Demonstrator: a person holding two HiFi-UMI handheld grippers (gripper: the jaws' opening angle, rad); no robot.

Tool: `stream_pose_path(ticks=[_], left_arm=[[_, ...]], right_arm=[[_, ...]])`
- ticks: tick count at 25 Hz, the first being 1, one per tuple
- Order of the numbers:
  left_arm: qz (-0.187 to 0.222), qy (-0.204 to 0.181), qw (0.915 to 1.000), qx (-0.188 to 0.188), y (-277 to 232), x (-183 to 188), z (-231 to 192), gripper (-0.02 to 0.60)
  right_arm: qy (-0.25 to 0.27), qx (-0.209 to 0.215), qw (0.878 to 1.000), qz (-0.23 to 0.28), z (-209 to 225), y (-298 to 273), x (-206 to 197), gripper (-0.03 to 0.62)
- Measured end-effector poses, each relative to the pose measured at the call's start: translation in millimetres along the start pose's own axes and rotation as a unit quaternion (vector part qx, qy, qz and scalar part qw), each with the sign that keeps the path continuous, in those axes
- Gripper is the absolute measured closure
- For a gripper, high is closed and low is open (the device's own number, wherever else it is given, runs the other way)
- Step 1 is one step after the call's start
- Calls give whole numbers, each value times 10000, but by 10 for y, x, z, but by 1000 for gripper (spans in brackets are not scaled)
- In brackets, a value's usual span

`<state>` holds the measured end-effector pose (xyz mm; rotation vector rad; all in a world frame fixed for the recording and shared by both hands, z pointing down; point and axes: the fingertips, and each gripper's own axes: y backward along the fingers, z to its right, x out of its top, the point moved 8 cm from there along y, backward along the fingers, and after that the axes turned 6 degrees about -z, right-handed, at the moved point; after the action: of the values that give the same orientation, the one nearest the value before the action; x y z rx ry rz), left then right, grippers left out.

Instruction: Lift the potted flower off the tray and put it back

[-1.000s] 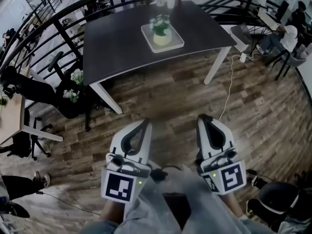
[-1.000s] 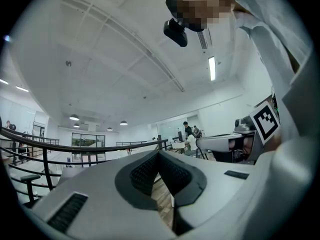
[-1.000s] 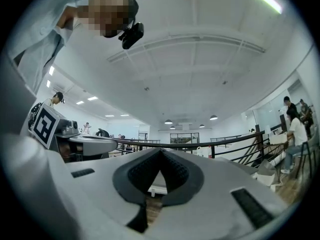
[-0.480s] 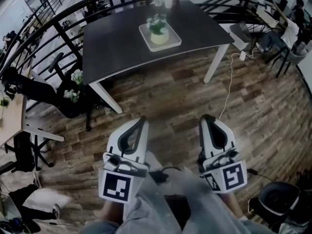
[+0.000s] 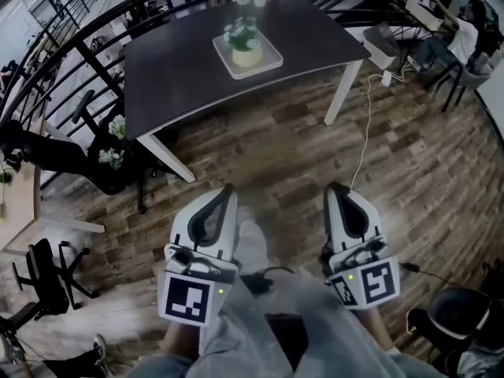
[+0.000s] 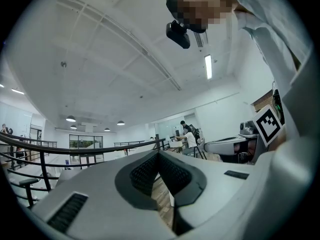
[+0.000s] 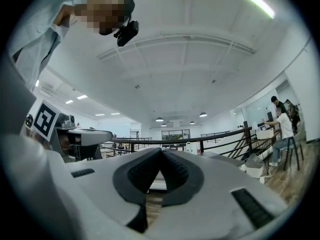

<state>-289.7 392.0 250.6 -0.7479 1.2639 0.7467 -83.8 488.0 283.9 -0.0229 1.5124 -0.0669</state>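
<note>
The potted flower (image 5: pixel 242 41), white blooms in a pale pot, stands in the white tray (image 5: pixel 266 60) on the dark table (image 5: pixel 181 69), far ahead in the head view. Both grippers are held low, close to the person's body and well short of the table. My left gripper (image 5: pixel 226 189) is shut, and its tips meet with nothing between them in the left gripper view (image 6: pixel 159 154). My right gripper (image 5: pixel 336 187) is also shut and empty, its tips touching in the right gripper view (image 7: pixel 161 151). Wooden floor lies between the grippers and the table.
A curved black railing (image 5: pixel 71 46) runs behind the table. Black office chairs (image 5: pixel 47 144) and a pot of white flowers (image 5: pixel 116 128) stand at the left. A white cable (image 5: pixel 364 144) trails over the floor by the table's right leg (image 5: pixel 340 93). People sit at desks at the far right (image 5: pixel 472 10).
In the head view the table with the tray has slid a little up and to the left. Both grippers stay shut, low in the picture.
</note>
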Motion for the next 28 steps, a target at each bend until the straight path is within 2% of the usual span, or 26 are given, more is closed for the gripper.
stream_pose_path(ticks=[17,28], left_arm=[[12,80,9995,-305,-616,-56,-204,583],[62,303,9988,-374,-1214,-38,-693,583]], right_arm=[[-2,-191,9997,-117,295,-427,-24,591],[30,-218,9996,-166,526,-1087,61,591]])
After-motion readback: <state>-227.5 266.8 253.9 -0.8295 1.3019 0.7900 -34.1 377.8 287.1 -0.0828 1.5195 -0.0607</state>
